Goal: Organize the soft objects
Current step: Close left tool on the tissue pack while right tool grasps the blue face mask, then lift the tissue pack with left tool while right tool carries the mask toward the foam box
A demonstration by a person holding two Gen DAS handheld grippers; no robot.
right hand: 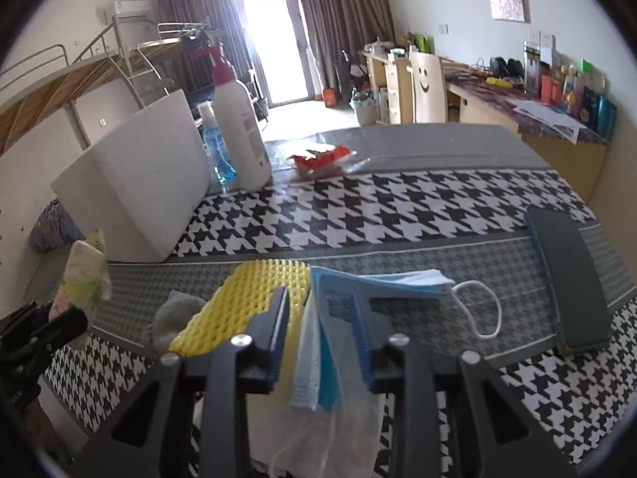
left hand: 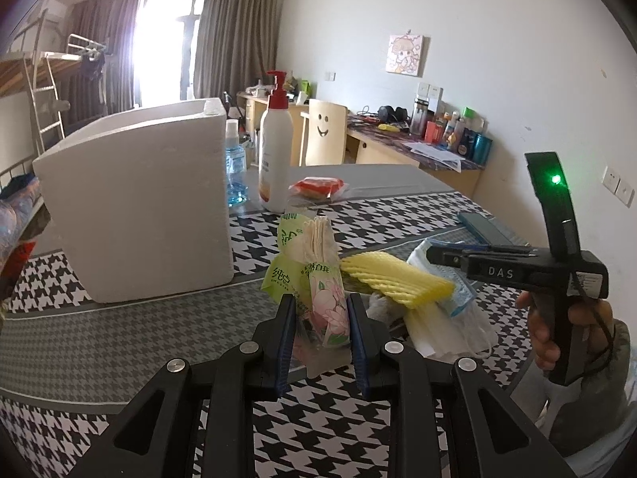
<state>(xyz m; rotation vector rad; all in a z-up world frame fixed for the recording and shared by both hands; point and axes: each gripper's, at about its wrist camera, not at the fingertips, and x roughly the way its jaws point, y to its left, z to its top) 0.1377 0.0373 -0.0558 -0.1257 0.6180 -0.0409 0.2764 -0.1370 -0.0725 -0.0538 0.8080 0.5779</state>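
Early going here, by the look of it: the soft things sit bunched together in front of the white foam box (left hand: pixel 135 203), and whether anything is inside it can't be seen, since its interior is hidden. The left tongs (left hand: pixel 321 318) are clamped on the tissue packets (left hand: pixel 314 275), the green and floral wrappers standing upright between the blue pads, lifted just off the bench (left hand: pixel 119 330) a short way in front of the box's near corner. The right tongs (right hand: pixel 320 336) sit over the blue face masks (right hand: pixel 382 281); a few mask layers hang between the pads, though a real pinch I cannot tell from here. The yellow foam net (right hand: pixel 247 302) lies touching the masks on the box side, a grey cloth (right hand: pixel 175 318) tucked against it. The right-hand tool is held level, pointing toward the box. Plenty left: masks, net and cloth, I'd judge.
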